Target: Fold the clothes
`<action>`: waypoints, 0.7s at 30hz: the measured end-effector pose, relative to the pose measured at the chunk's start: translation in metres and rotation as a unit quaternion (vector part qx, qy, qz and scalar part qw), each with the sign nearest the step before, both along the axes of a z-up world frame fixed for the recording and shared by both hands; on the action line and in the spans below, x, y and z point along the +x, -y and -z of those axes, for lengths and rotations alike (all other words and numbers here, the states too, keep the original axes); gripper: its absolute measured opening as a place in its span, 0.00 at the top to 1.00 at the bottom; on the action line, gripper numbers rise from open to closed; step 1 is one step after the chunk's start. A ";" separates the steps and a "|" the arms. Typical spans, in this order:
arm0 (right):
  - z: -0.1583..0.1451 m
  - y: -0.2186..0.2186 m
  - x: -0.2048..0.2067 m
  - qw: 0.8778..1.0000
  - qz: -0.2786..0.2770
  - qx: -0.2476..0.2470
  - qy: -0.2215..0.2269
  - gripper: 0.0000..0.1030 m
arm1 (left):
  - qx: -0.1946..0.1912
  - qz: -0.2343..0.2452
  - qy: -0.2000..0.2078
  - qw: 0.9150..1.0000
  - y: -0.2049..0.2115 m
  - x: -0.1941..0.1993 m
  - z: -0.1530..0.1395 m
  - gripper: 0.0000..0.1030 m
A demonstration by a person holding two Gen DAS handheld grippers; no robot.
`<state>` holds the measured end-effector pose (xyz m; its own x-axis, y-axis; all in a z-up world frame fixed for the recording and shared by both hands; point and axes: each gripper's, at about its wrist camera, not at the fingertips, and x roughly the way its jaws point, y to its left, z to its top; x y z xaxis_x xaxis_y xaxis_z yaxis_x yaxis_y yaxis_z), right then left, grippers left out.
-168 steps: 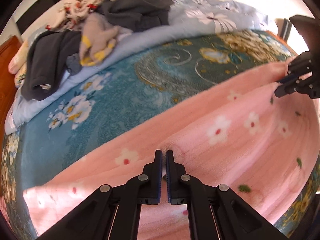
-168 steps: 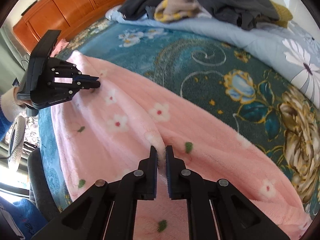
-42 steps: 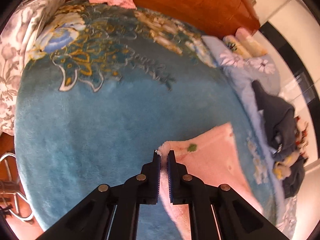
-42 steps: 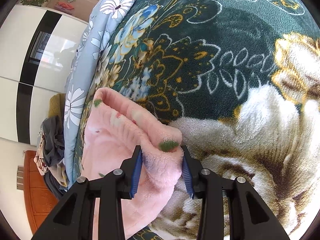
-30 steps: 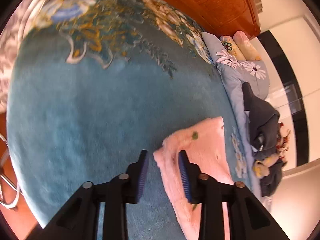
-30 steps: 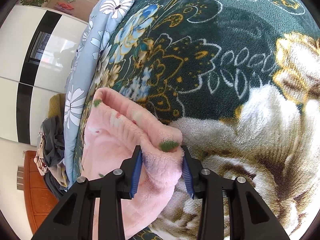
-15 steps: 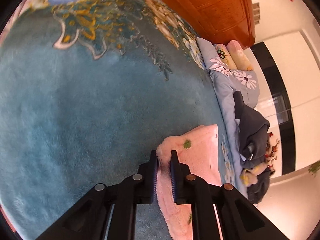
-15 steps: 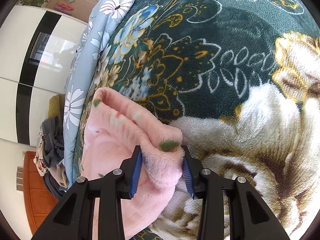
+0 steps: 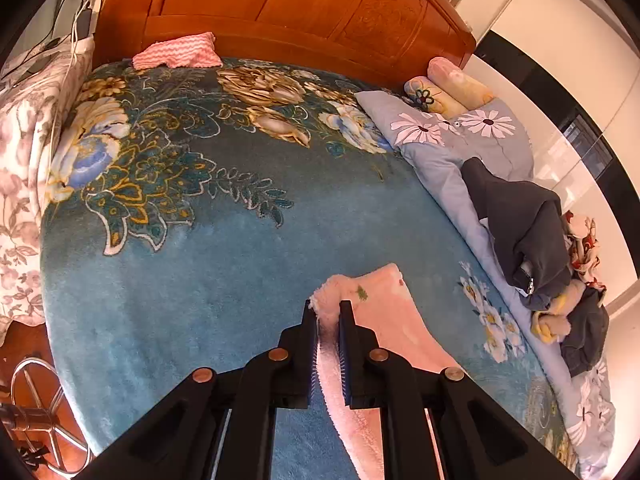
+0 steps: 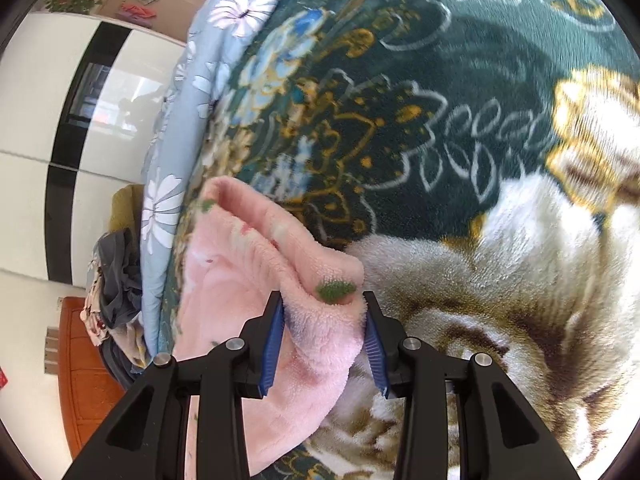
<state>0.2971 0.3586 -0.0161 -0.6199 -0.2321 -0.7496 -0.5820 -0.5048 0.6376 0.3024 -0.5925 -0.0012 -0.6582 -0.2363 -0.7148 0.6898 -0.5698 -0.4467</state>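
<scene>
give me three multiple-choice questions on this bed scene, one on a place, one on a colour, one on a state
1. Where does the small zigzag pink cloth lie?
A. by the wooden headboard
B. on the dark clothes pile
C. between the left fingers

2. What colour is the fleece garment in the grippers?
A. grey
B. pink
C. yellow

3. How is the left gripper?
A. wide open, empty
B. shut on the fleece garment's edge
C. out of view

Answers: 1 A, it sits against the headboard; 2 B, pink pile with small green marks; 3 B, its fingers pinch the pink edge.
</scene>
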 end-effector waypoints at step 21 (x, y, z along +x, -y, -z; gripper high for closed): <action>-0.005 0.434 -0.134 0.812 -0.573 0.091 -0.060 0.56 | 0.060 -0.004 -0.065 0.996 -0.001 0.020 -0.005 0.90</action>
